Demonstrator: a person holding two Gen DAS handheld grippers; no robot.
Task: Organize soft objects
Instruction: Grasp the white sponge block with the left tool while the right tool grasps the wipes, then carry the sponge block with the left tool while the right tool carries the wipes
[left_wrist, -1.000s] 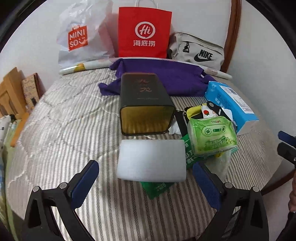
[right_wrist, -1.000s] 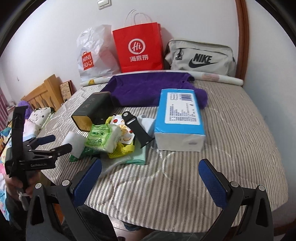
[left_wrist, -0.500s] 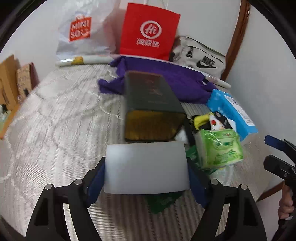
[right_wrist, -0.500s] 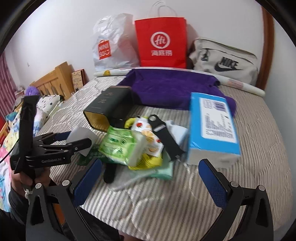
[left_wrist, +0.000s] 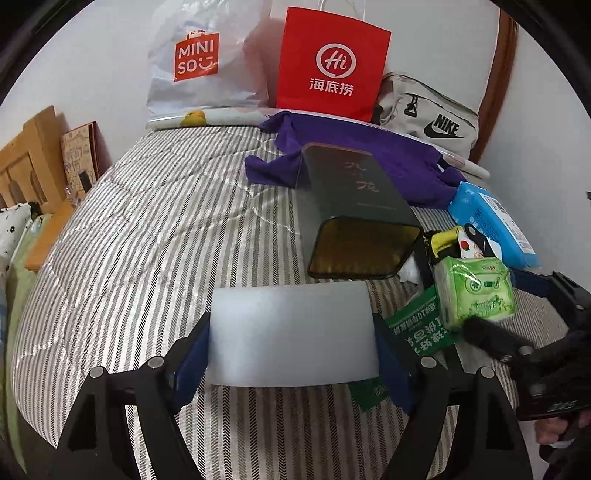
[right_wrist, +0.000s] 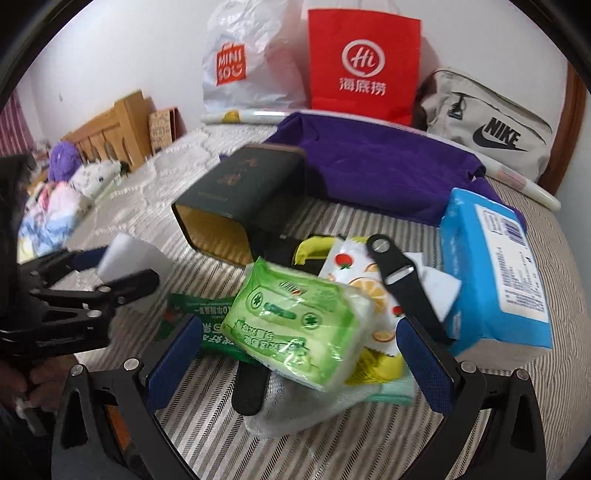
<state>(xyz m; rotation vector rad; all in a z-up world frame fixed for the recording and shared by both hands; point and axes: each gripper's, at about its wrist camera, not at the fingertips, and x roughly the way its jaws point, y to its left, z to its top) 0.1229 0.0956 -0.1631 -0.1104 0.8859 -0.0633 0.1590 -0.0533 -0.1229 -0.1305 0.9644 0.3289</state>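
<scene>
**Left gripper closes on the foam block; right gripper moves in over the pile**

The bed (left_wrist: 147, 229), covered in a striped quilt, carries everything. Against the wall at its far edge stand a red paper bag (left_wrist: 332, 62), a white Miniso bag (left_wrist: 199, 62) and a grey Nike bag (left_wrist: 424, 110), with a purple cloth (left_wrist: 399, 162) spread in front of them. None of these has shifted over the last second.

The dark tin box (left_wrist: 354, 206) lies on its side, its gold-lined mouth open toward the cameras. To its right sits the blue tissue pack (right_wrist: 491, 266), and between the two lies the heap of small soft goods.

The main change is at the white foam block (left_wrist: 291, 332). A second ago the left gripper (left_wrist: 291, 354) stood wide, short of it; now its blue pads press against both ends, and the block sits clamped just in front of the tin's mouth. That reads as the pick being made, and the tin looks the likely place to carry it.

The right gripper (right_wrist: 299, 354) has come much closer to the heap. Its jaws are wide apart, straddling the green tissue packet (right_wrist: 299, 314), which rests on a fruit-print packet (right_wrist: 354, 269) and a black strap (right_wrist: 402, 280). It holds nothing yet; a squeeze on the green packet seems the next step on this side.
</scene>
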